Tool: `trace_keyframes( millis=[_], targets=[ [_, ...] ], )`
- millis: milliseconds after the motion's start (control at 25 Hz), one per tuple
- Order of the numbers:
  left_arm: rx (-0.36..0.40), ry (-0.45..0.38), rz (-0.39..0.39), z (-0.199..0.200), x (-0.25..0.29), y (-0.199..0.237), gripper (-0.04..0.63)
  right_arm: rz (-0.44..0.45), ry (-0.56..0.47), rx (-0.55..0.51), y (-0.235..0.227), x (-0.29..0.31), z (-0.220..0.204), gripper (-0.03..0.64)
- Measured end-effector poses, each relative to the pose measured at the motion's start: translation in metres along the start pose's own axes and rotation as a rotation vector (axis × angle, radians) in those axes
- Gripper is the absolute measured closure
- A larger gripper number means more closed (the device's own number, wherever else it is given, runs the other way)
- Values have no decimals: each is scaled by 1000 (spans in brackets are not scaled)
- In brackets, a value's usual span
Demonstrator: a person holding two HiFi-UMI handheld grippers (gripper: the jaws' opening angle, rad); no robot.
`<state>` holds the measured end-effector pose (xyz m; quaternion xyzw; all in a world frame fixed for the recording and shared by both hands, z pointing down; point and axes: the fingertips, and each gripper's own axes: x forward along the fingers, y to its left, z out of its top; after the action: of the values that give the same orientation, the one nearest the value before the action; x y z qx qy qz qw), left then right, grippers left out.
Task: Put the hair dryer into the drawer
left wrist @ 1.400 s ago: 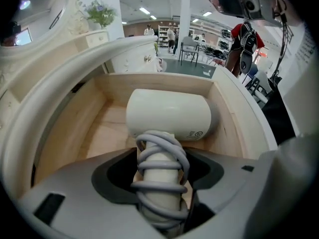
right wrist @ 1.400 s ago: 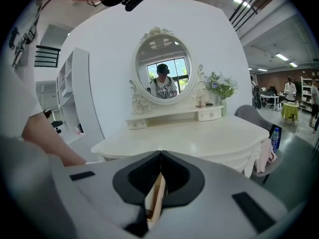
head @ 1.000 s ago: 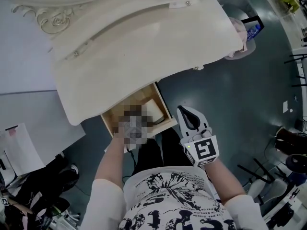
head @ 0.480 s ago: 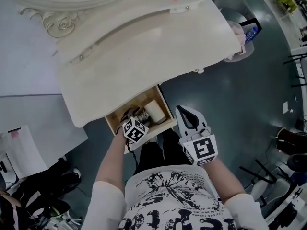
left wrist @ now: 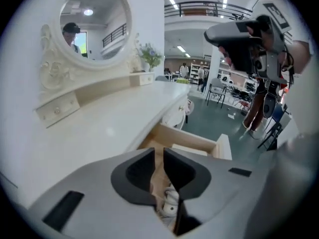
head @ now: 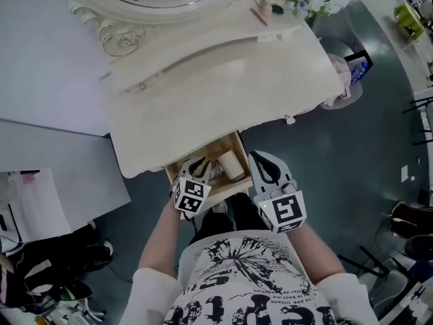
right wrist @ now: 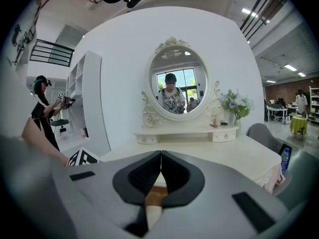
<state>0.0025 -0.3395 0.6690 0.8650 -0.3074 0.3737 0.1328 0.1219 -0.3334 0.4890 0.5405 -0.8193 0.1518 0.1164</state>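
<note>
Head view: both forearms reach toward the open drawer [head: 233, 185]. The left gripper [head: 200, 166] tilts down over the drawer's left half; the right gripper [head: 260, 162] sits just outside its right front corner. The hair dryer [head: 231, 164] lies inside, beside the left jaws.

Left gripper view: jaws closing, slim gap, nothing between them; the hair dryer [left wrist: 169, 203] lies below, in the drawer [left wrist: 199, 146].

Right gripper view: jaws together, empty, aimed across the dressing table [right wrist: 199, 153].

Cream dressing table [head: 223, 80], oval mirror [right wrist: 178, 86], white wall [right wrist: 119, 73], grey floor [head: 352, 147], ceiling strip lights [right wrist: 248, 12].
</note>
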Motion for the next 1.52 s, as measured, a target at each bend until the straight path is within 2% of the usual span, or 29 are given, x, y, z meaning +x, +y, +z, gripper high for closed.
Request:
trace_keyframes(
  millis=[120,320,600,960,1120,1520],
  targets=[
    [-14,-66,26,20,-26,4,568,32,-34,-36,13,3,19,600],
    [-54,-211,70,63,-82,13,575,85,-104,-106,35,8,52,600],
    [-46,-475,261,121,-192,34,575,164,-189,-150,66,7,82,600],
    [-107,-753,521,145,-312,53,575,234,-250,-191,96,7,103,601],
    [-136,-770,578,136,-334,59,575,264,-270,-204,107,7,111,601],
    [-170,-726,579,125,-337,71,575,297,-285,-212,123,5,117,601]
  ],
)
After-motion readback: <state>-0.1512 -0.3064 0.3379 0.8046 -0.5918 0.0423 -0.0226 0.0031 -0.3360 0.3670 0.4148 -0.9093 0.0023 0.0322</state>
